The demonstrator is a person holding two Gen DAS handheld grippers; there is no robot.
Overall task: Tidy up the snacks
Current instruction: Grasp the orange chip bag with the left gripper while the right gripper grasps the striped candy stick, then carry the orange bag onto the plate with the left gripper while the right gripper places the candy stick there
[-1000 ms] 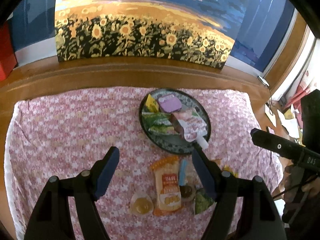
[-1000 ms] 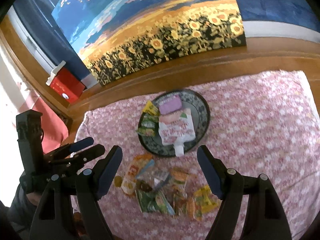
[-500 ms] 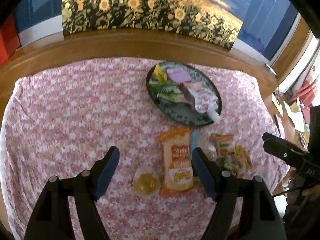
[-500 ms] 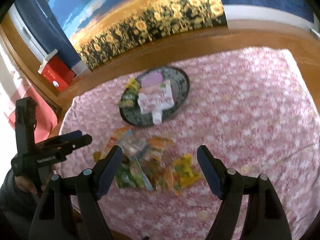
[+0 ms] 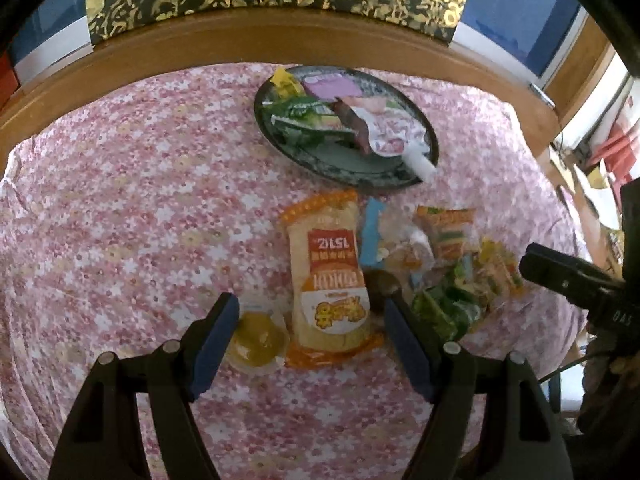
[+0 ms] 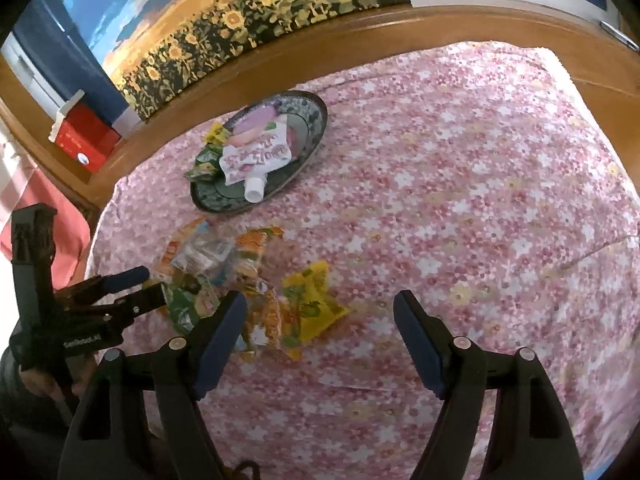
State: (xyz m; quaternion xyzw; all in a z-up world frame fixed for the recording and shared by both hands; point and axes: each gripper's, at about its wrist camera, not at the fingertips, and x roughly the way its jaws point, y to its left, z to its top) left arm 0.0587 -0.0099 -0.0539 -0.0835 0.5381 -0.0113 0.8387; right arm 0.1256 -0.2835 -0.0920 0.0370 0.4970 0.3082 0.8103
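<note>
Free room and obstacles. The pink floral cloth (image 6: 460, 184) on the desk lies bare to the right of the dark plate (image 6: 312, 128) and to the left of the orange packet (image 5: 330, 276); both stretches offer open passage. The plate, loaded with a spouted pouch (image 6: 254, 158) and small packets, blocks the far centre. A loose heap of snack packets (image 5: 460, 264) crowds the near middle, with a yellow jelly cup (image 5: 258, 338) just beside the orange packet. A sunflower painting (image 6: 256, 20) stands along the desk's far edge.
</note>
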